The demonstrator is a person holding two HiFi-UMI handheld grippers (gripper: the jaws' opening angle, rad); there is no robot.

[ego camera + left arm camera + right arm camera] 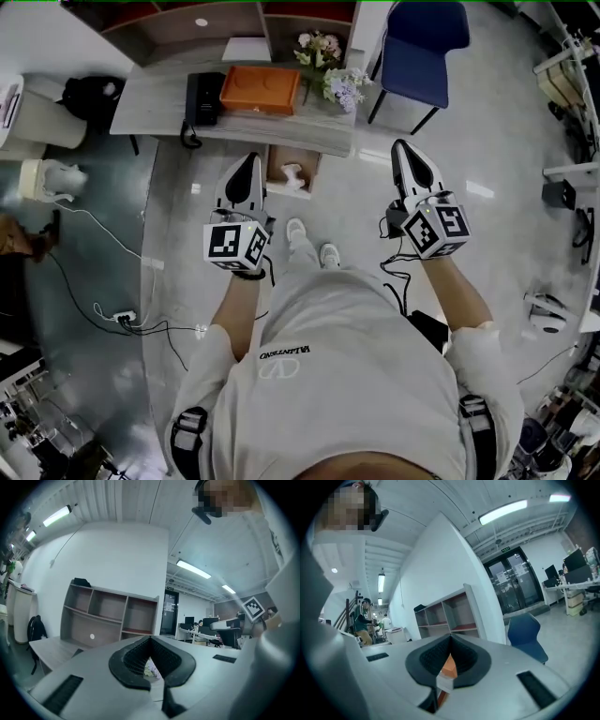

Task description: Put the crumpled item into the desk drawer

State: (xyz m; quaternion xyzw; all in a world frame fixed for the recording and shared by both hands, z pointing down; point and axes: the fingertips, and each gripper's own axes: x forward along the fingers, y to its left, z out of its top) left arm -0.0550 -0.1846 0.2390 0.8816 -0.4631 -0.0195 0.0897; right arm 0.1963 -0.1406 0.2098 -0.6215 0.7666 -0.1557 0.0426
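Observation:
The grey desk (pixel 159 112) runs along the top of the head view. Under its front edge an open drawer (pixel 277 180) shows a white crumpled item (pixel 293 174) lying inside it. My left gripper (pixel 247 161) hangs in the air just left of the drawer, its jaws shut and empty. My right gripper (pixel 401 146) is held further right, over bare floor and away from the drawer, also shut on nothing. In the left gripper view the left gripper (pixel 150 639) points at the shelf unit. In the right gripper view the right gripper (pixel 450 637) has the jaws together.
On the desk lie a black telephone (pixel 202 97), an orange tray (pixel 261 89) and a bunch of flowers (pixel 328 66). A blue chair (pixel 422 47) stands at the desk's right end. Cables and a power strip (pixel 122 317) lie on the floor to my left.

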